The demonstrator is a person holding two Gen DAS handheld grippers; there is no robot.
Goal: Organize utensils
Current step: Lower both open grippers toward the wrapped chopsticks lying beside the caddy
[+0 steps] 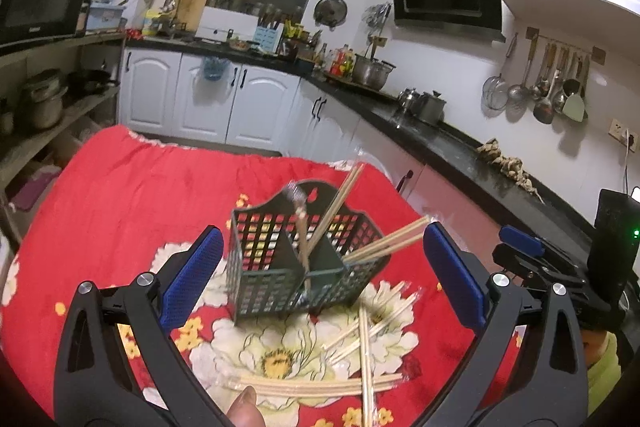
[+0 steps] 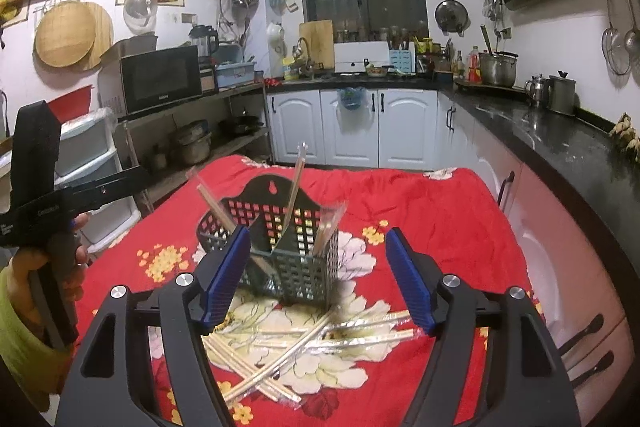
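Here the left gripper is hovering with its blue pads spread wide and gripping nothing; the dark green mesh utensil basket is standing just ahead of it, between the two pads, apart from both. Wrapped chopstick pairs are leaning out of the basket's compartments: one pair is slanting up over the back rim, another is tipping out over the right rim toward the right pad. Below the left gripper, loose chopsticks are lying crossed on the red floral cloth. The right gripper is also hanging spread and empty, the basket sitting just ahead and closer to its left pad; whether that pad is touching the mesh I cannot tell. More wrapped chopsticks are lying scattered under this gripper. Bare cloth is stretching left of the left gripper and right of the right one, out to the cloth's far edge before the white cabinets.
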